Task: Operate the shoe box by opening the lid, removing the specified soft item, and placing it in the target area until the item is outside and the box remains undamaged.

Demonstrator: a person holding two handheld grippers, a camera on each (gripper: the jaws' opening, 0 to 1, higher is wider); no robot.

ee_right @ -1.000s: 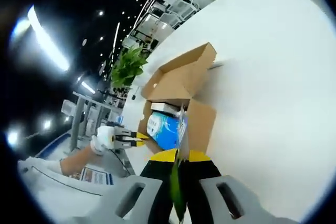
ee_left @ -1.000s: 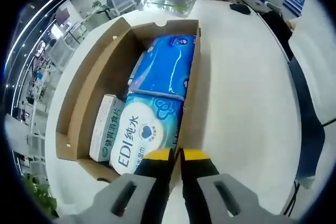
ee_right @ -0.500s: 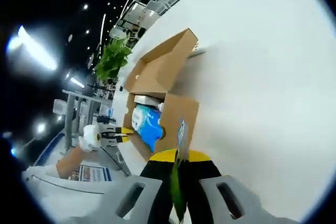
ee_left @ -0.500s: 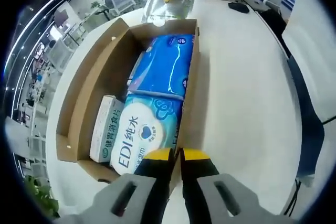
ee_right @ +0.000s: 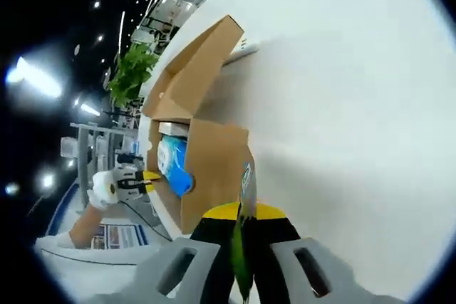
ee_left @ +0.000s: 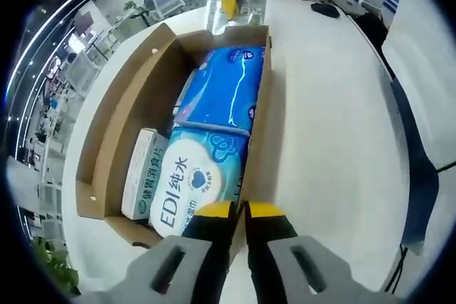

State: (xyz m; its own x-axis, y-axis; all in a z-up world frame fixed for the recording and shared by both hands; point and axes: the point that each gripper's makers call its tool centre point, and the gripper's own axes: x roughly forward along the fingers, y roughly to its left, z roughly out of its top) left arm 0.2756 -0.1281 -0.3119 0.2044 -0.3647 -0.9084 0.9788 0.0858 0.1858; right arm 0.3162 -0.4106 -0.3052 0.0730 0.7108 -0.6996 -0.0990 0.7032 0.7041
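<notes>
Your left gripper (ee_left: 238, 213) has its yellow-tipped jaws drawn nearly together, only a thin slit between them, and they pinch the near right wall of the shoe box (ee_left: 107, 147). The box lies open on the white table (ee_left: 335, 126), its lid folded out to the left in the left gripper view.

Inside the box, the blue tissue pack (ee_left: 224, 94) lies at the far end. The pale wet-wipe pack (ee_left: 196, 179) marked "EDI" lies at the near end, just ahead of the left jaws. A small white carton (ee_left: 142, 174) stands against its left side.

Your right gripper (ee_right: 240, 213) has its jaws closed on a thin, clear plastic bag (ee_right: 246, 197) with green edging, which rises between the tips. In the left gripper view that bag (ee_left: 214, 16) hangs just beyond the far end of the box.

In the right gripper view a hand (ee_right: 103, 189) in a white glove holds the left gripper at the box's far corner.
</notes>
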